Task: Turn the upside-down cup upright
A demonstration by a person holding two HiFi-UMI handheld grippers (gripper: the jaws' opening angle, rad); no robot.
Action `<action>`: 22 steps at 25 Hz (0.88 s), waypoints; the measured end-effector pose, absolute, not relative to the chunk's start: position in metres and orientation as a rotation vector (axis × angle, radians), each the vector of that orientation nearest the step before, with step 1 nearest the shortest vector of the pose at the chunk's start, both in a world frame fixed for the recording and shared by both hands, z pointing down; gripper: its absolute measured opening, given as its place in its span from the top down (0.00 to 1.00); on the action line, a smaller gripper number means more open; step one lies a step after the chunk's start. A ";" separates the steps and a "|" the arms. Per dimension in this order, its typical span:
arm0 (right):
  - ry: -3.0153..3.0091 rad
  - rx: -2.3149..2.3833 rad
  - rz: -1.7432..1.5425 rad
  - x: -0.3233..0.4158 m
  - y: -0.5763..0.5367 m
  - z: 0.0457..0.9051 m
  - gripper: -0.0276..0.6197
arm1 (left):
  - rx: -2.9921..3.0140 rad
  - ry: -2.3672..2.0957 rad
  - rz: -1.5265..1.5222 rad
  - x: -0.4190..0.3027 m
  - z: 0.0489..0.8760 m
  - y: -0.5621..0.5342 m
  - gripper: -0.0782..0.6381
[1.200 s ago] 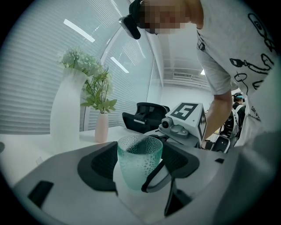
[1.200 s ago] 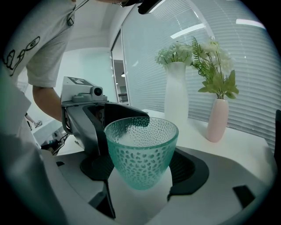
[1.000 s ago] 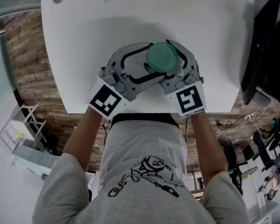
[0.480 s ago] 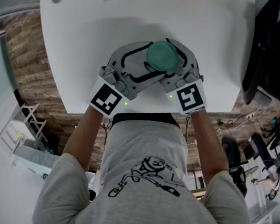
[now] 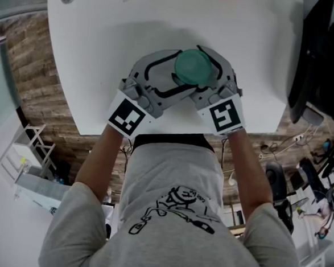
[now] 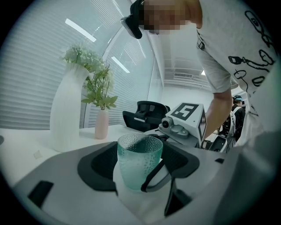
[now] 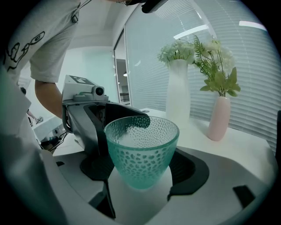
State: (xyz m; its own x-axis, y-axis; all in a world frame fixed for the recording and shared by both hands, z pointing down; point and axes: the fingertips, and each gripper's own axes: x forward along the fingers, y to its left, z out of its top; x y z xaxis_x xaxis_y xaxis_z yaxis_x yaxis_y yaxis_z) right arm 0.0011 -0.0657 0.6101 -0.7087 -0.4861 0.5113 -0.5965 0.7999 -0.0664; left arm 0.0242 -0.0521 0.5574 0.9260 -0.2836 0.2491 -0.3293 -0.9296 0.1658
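Jaws of left gripper [image 6: 138, 165] and right gripper [image 7: 140, 171] standing apart, flanking cup [image 7: 141, 149] from 7 and 5 o'clock. Worktop [image 5: 104, 51] carrying it near 6 o'clock edge, mouth seemingly up. Looking light, rigid, dimpled, breakable; gripping mid-wall suiting best.
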 end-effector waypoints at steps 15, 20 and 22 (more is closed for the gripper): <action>-2.494 0.806 0.304 0.002 -0.064 0.611 0.39 | 2.886 -0.458 0.369 0.023 0.558 -0.049 0.44; -2.492 0.816 0.290 0.005 -0.062 0.610 0.39 | 2.885 -0.458 0.358 0.025 0.556 -0.049 0.44; -2.496 0.821 0.279 0.006 -0.062 0.607 0.39 | 2.886 -0.456 0.350 0.026 0.554 -0.049 0.43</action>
State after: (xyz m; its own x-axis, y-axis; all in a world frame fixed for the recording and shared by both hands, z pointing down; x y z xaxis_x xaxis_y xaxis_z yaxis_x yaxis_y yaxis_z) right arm 0.0058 -0.0624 0.6073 -0.6964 -0.5007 0.5141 -0.6018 0.7978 -0.0383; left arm 0.0261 -0.0493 0.5535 0.9243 -0.2776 0.2619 -0.3247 -0.9326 0.1575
